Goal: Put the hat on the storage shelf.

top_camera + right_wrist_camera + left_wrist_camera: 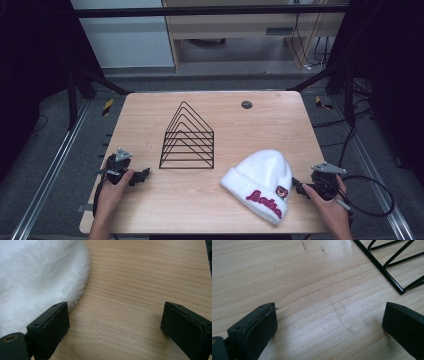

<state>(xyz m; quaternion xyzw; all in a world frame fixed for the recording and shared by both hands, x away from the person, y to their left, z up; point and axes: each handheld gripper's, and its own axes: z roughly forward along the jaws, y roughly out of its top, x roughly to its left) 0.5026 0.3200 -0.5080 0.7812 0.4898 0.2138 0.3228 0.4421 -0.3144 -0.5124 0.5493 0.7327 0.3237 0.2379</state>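
Right gripper (pixel 113 320): its two black jaws are rising from the bottom of the right gripper view, standing wide apart with bare wood between them and pinching nothing.
Hat (pixel 37 280): the white furry hat is lying just beside the right gripper, its fuzzy edge brushing or nearly brushing the jaw seen at left in the right gripper view; whether fur and jaw are touching is hard to tell.
Hat from above (pixel 262 182): it is resting flat on the table, crown pointing away from the person, cuff with red lettering and a small patch facing the near edge; the right gripper (pixel 300 187) is pointing at its side.
Left gripper (pixel 329 322): its jaws are likewise spread wide over bare wood, gripping nothing; in the high view the left gripper (pixel 142 175) is sitting well apart from the hat.
Rack (pixel 187 137): a black wire rack of triangular frames is standing ahead of the left gripper and beyond the hat, clear of the gap between right gripper and hat.
Rack corner (pixel 392 277): one corner is lying ahead of the left jaws, the rest cut off by the frame.
Table (pixel 280 125): light wood, with a small dark round disc (pixel 246 104) far beyond both grippers.
Hard to make out: the lettering on the cuff is too small to read.
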